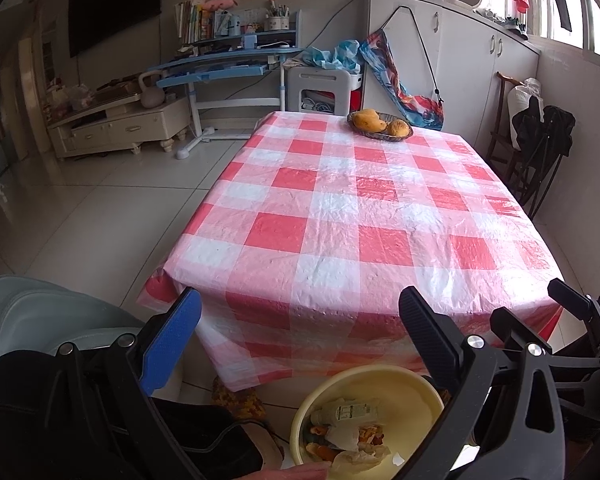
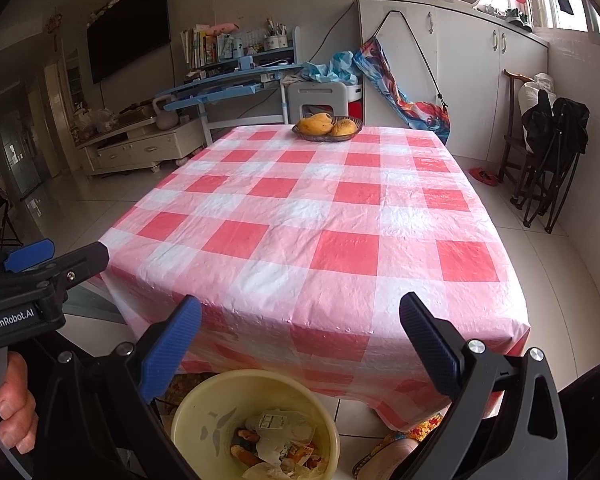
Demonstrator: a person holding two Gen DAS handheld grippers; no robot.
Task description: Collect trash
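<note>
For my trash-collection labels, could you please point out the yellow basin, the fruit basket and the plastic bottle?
yellow basin (image 2: 196, 412), right wrist view, bare inner wall.
fruit basket (image 2: 302, 135), right wrist view, woven front rim.
plastic bottle (image 1: 350, 410), left wrist view, its label.

Both wrist views face across table (image 1: 340, 208), sharing basin (image 2: 204, 400)

Home living room: wall TV (image 2: 130, 26), checkered dining table (image 2: 320, 216), study desk (image 2: 236, 80).

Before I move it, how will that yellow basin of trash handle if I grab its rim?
The yellow basin looks like thin plastic, so the rim may flex. Its load, crumpled paper and peels, seems light. Lifted by one side, it would probably tilt and spill.
</note>
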